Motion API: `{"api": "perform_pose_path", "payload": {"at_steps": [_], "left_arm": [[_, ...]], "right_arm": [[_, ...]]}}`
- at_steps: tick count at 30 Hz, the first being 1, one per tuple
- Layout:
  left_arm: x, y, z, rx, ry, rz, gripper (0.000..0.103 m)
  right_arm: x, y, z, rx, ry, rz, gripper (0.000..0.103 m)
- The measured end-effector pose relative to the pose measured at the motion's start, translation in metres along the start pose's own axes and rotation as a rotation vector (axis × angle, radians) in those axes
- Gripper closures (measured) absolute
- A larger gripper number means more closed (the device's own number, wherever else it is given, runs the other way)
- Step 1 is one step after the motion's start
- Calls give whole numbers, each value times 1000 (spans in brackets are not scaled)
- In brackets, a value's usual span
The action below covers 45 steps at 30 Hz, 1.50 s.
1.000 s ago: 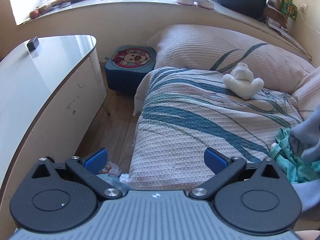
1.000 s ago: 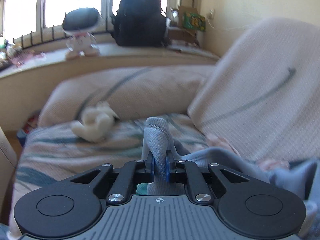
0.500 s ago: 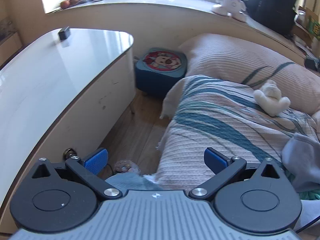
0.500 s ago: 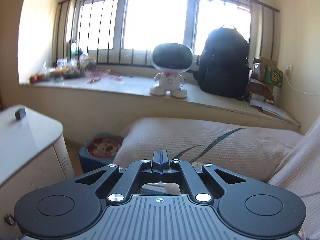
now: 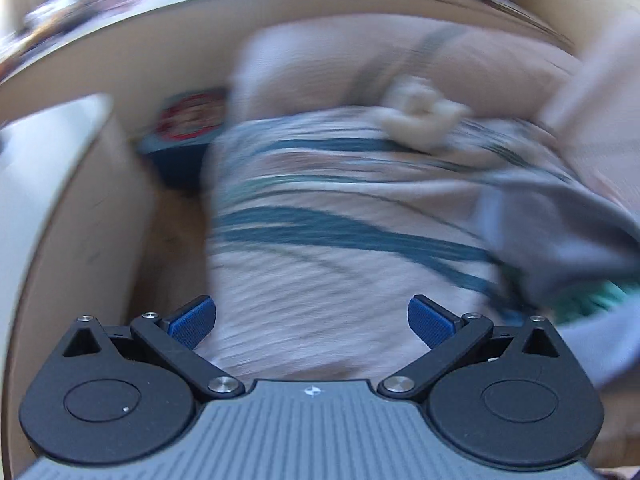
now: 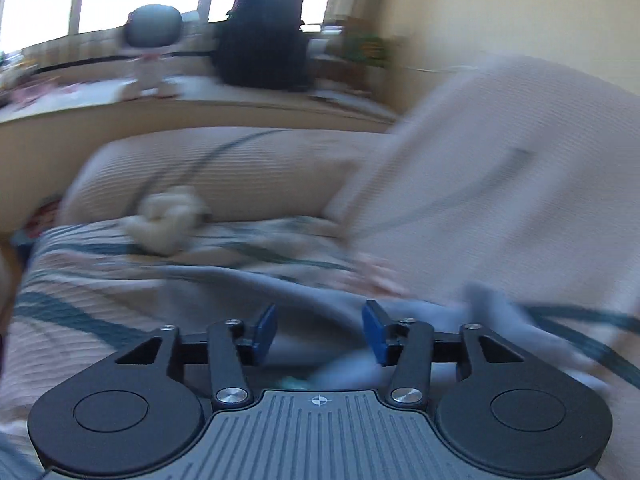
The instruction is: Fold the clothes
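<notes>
Both views are blurred by motion. A grey garment (image 6: 320, 300) lies spread on the striped couch cover (image 6: 92, 300); in the left wrist view it (image 5: 560, 232) sits at the right, over a green garment (image 5: 592, 300). My right gripper (image 6: 319, 336) is open just above the grey garment, with cloth below and between its fingers but not clamped. My left gripper (image 5: 312, 322) is wide open and empty over the striped couch cover (image 5: 320, 240), left of the clothes.
A white plush toy (image 5: 420, 120) lies by the back cushion (image 5: 360, 60). A white table (image 5: 36, 200) stands left of the couch, with a blue stool (image 5: 184, 128) behind it. A backpack (image 6: 264, 36) and toy robot (image 6: 152, 44) stand on the windowsill.
My right gripper, shut on the grey garment a second ago, has dropped back to the couch and opened, letting the garment go. My left gripper swung right, over the couch, still open.
</notes>
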<state>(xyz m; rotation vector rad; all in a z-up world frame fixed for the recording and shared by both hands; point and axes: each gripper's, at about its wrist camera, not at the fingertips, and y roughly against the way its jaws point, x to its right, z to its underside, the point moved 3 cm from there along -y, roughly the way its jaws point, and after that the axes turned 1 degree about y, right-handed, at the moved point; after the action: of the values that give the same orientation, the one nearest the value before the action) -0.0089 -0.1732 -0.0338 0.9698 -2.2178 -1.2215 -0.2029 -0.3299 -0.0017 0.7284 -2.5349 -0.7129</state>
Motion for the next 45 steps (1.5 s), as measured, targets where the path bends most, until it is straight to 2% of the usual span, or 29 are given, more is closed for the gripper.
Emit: {"api": "perform_pose_path", "payload": {"at_steps": [3, 5, 8, 12, 17, 20, 24, 26, 27, 28, 30, 33, 37, 41, 42, 45], "left_arm": [[39, 2, -12, 6, -99, 107, 0], [63, 3, -14, 28, -159, 113, 0], [95, 2, -16, 43, -237, 121, 0], [118, -13, -13, -29, -249, 184, 0], [134, -19, -4, -51, -304, 187, 0], [145, -19, 1, -50, -354, 176, 0], [149, -17, 5, -32, -403, 134, 0], [144, -19, 4, -33, -384, 121, 0], [141, -20, 2, -36, -371, 115, 0], [136, -21, 2, -39, -359, 108, 0], [126, -23, 1, -42, -336, 86, 0], [109, -24, 0, -49, -294, 50, 0], [86, -27, -3, -42, -230, 15, 0], [64, -26, -3, -28, -201, -47, 0], [58, -25, -2, -27, -189, -60, 0], [36, -22, 1, -26, -133, -94, 0]], "right_arm": [[43, 15, 12, 1, -56, 124, 41], [64, 21, 20, -10, -78, 192, 37], [83, 22, 29, -30, -117, 217, 36], [81, 18, 30, -38, -112, 174, 36], [97, 8, 31, -69, -94, 304, 36], [104, -2, 39, -107, -52, 329, 37], [106, -16, 48, -149, -75, 273, 38], [101, -21, 49, -149, -49, 254, 46], [100, -23, 49, -150, -43, 241, 56], [101, -26, 49, -150, -60, 225, 63], [103, -31, 48, -136, -103, 206, 70], [103, -29, 42, -84, -146, 194, 76], [95, -18, 15, 21, -158, 141, 80], [65, -15, -16, 101, -102, 22, 85], [57, -16, -24, 119, -96, -7, 98], [38, -24, -45, 136, -108, -65, 99]]}}
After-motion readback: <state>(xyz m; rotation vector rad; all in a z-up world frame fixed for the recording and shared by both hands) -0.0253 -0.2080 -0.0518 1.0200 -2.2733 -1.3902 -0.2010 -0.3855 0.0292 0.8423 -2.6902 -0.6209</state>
